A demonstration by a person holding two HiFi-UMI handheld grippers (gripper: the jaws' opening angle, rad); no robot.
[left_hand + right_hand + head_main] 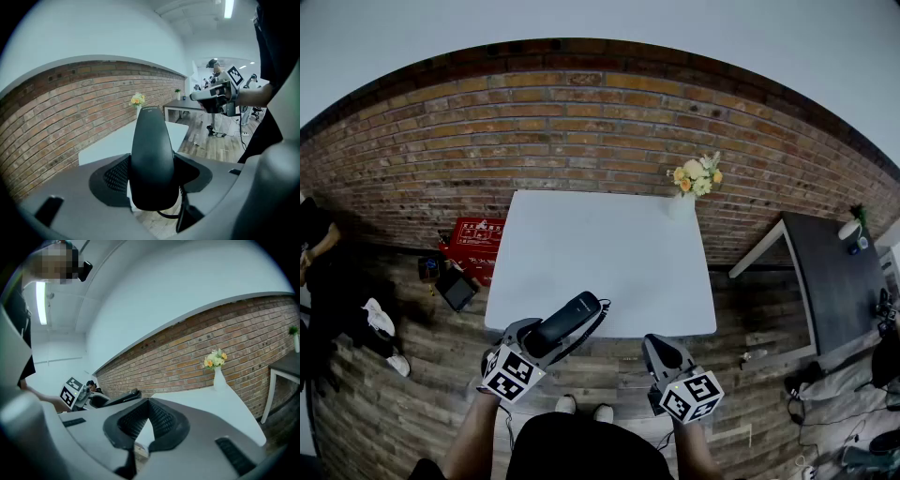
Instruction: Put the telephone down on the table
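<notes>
Just short of the table's (581, 234) near edge, the left gripper (536, 339) is clamped across the middle of the telephone (569, 322), a black handset whose far end reaches over that edge. Handling judgement: rigid moulded shell, light, smooth and probably slippery (a cord (166, 214) trails beneath it and may tug). Mid-body is the correct hold, since the pads seat on both flanks there. The right gripper (662, 353), also short of that edge, has its jaws closed together on nothing.
</notes>
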